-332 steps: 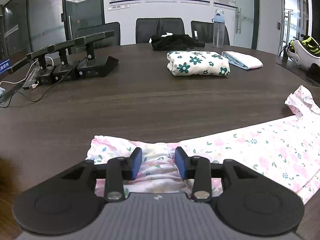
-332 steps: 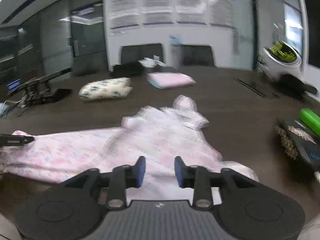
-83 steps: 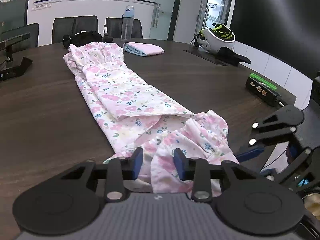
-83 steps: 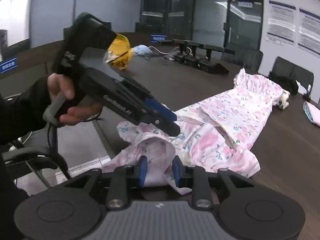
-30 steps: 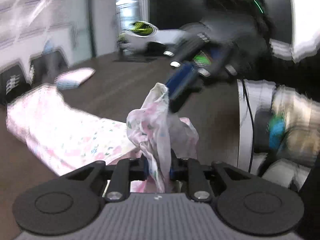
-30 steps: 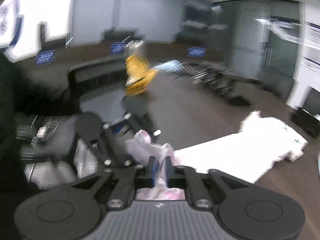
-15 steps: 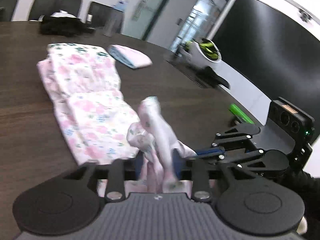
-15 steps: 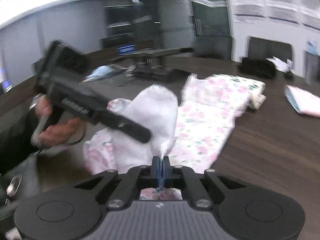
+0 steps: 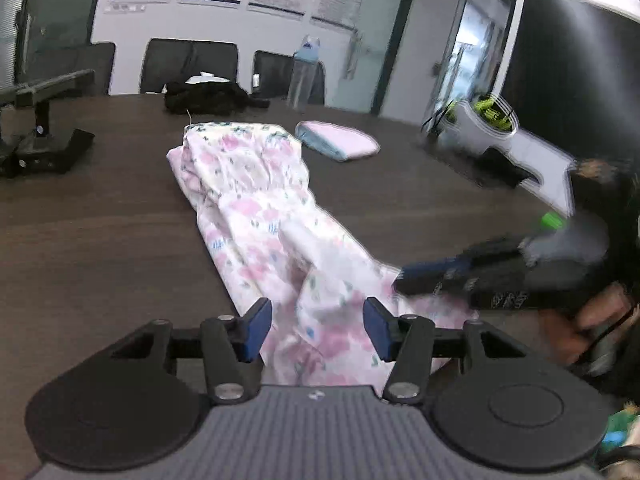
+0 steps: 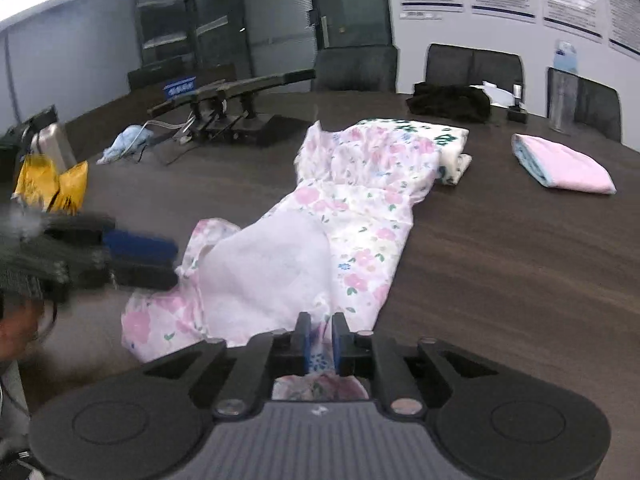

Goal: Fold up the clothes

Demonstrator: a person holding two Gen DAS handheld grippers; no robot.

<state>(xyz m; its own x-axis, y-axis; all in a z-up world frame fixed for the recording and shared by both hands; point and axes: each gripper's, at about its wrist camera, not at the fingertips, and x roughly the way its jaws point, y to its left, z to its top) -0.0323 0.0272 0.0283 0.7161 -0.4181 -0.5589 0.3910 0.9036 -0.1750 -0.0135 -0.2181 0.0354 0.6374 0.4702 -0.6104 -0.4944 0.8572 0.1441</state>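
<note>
A long pink floral garment [image 9: 256, 184] lies lengthwise on the dark table [image 9: 100, 240], its near end folded over with the pale inside showing [image 10: 272, 268]. My left gripper [image 9: 317, 326] is open at the near end. Its jaws are opening, and loose cloth lies between the blue pads [image 9: 256, 326] without touching them. My right gripper [image 10: 320, 340] has its pads narrowly closed on a bunched edge of the garment [image 10: 360, 216], though its jaws are starting to open. Each gripper shows blurred in the other's view: the right gripper [image 9: 404, 276] and the left gripper [image 10: 172, 260].
At the far end lie a folded green-flowered cloth [image 10: 448, 140], a folded pink and blue cloth [image 10: 564, 168], a black garment [image 10: 448, 104] and a water bottle [image 9: 306, 76]. Black stands with cables [image 10: 228, 120] sit far left, a yellow bag [image 10: 52, 184] nearer. A hand holds each gripper.
The lifted bunch of cloth has come down onto the table. My left jaws have spread wide and let go of it. The right gripper's pads have parted slightly.
</note>
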